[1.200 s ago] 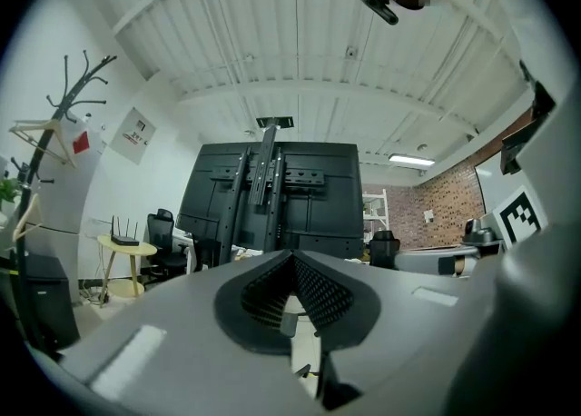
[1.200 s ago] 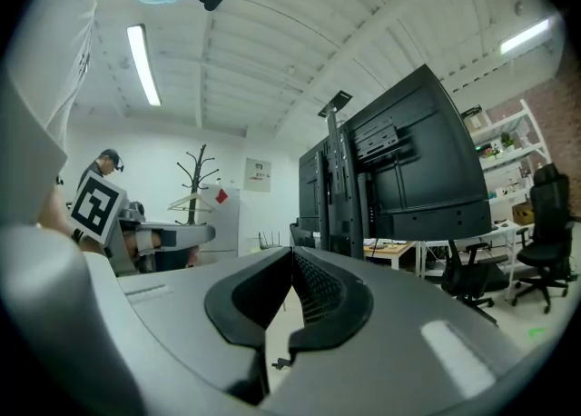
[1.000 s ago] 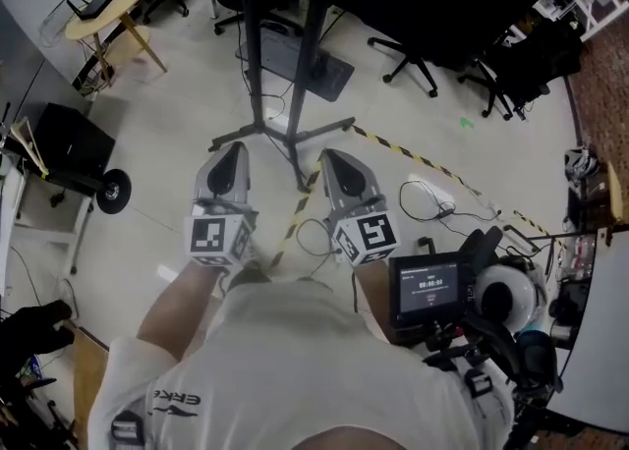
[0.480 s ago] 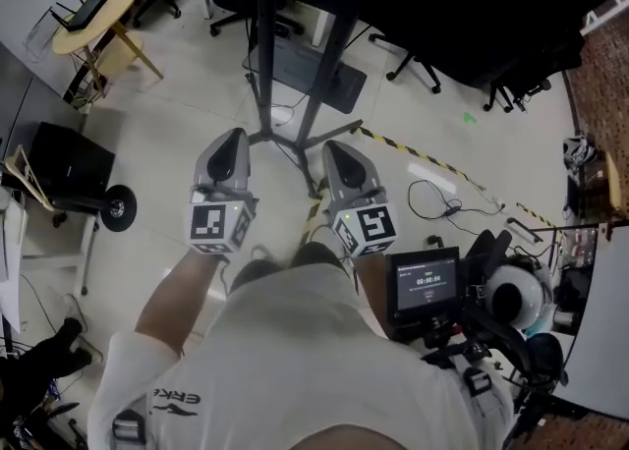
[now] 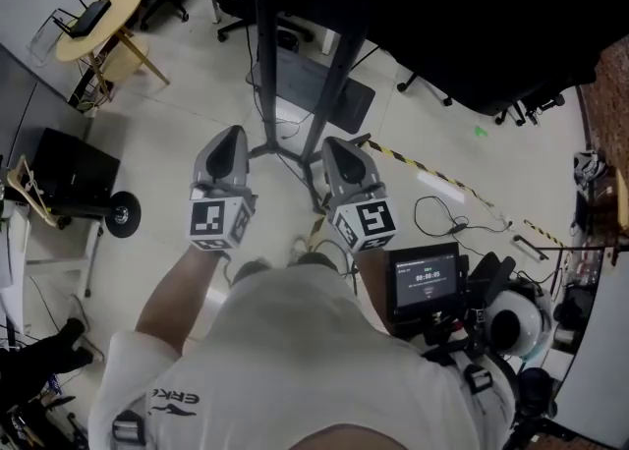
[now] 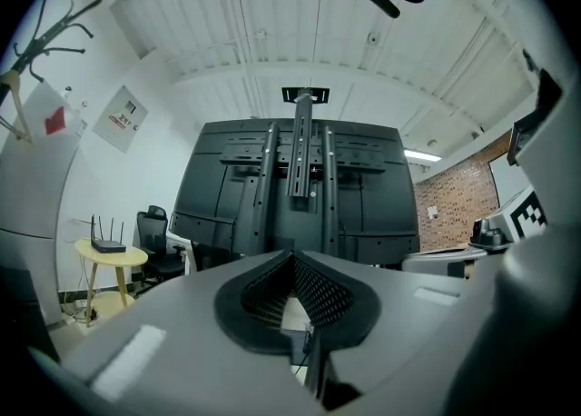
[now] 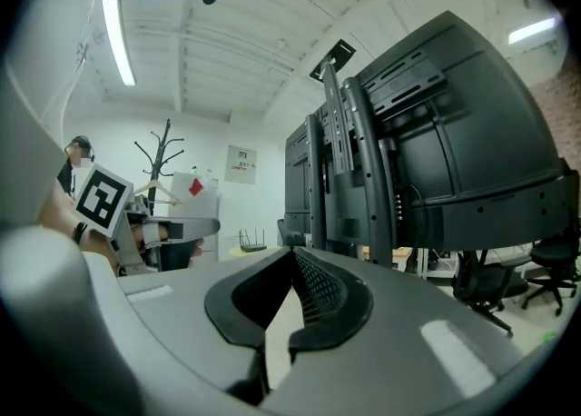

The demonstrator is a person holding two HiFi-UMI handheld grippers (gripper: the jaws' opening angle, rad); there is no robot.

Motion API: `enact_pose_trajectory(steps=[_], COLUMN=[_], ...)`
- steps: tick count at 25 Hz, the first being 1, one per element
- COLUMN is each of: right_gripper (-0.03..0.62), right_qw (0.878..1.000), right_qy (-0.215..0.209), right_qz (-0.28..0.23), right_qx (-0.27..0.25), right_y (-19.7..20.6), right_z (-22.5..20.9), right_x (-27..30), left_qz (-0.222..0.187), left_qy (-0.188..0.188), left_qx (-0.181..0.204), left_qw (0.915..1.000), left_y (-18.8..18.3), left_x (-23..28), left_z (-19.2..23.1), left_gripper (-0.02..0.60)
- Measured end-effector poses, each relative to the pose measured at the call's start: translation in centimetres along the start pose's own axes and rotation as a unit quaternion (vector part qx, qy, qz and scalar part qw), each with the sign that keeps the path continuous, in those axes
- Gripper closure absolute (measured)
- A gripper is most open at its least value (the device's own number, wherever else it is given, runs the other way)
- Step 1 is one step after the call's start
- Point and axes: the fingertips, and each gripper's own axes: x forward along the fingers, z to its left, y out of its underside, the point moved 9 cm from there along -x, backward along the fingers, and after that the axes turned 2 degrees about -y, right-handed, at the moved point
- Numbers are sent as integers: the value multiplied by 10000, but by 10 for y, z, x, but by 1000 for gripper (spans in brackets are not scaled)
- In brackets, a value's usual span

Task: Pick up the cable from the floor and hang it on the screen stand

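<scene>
Since the frame a second back, I have walked both tongs closer to the screen stand [image 5: 263, 55]. Its floor legs were then well ahead and now lie just beyond the tips, while the tongs keep their side-by-side, forward-pointing pose.

Left tongs [image 5: 234, 136]: ribbed pads pressed together, nothing between them. Right tongs [image 5: 336, 146]: likewise closed on nothing. I judge they are held shut and level because this is a carrying approach, with no grasp yet begun.

Directly ahead of both, the stand's uprights and the dark back of the screen fill each gripper view. The bracket rails there look a likely place for hanging.

On the floor [image 5: 187, 104], to the right of the right tongs and well apart from them, a loose black cable [image 5: 439, 210] lies in a loop, untouched. Thinner leads also trail near the stand's legs and below the tongs, so I cannot say for certain which one is meant. Striped hazard tape [image 5: 418, 158] starts just beside the right tongs and runs off rightward, on the far side of the loop.

Next step, in my judgement: swing right, lower, and open the tongs over the loop.
</scene>
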Motion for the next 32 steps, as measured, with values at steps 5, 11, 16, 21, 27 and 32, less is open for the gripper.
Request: enact_pose_trajectory(steps=[5, 11, 16, 21, 27, 32], right_gripper=[579, 579, 579, 579, 579, 579], right_qw=[9998, 9985, 9960, 9909, 9847, 9798], right_qy=[-150, -292, -328, -395, -448, -384], right_qz=[106, 450, 827, 1290, 1682, 1962], right_qx=[33, 51, 40, 24, 45, 92], right_y=[9, 40, 79, 146, 249, 359], right_z=[-21, -47, -53, -59, -60, -65], right_x=[16, 28, 35, 47, 62, 66], left_qz=[132, 417, 787, 1191, 1599, 1887], left_qy=[-192, -353, -396, -312, -155, -10], left_qx=[35, 58, 7, 13, 30, 11], left_qw=[9997, 9985, 9961, 9924, 9870, 9820], left_y=[15, 49, 91, 152, 259, 364], left_x=[20, 38, 40, 50, 56, 55], left_z=[1, -3, 4, 21, 41, 59], left_gripper=[580, 580, 580, 580, 580, 580])
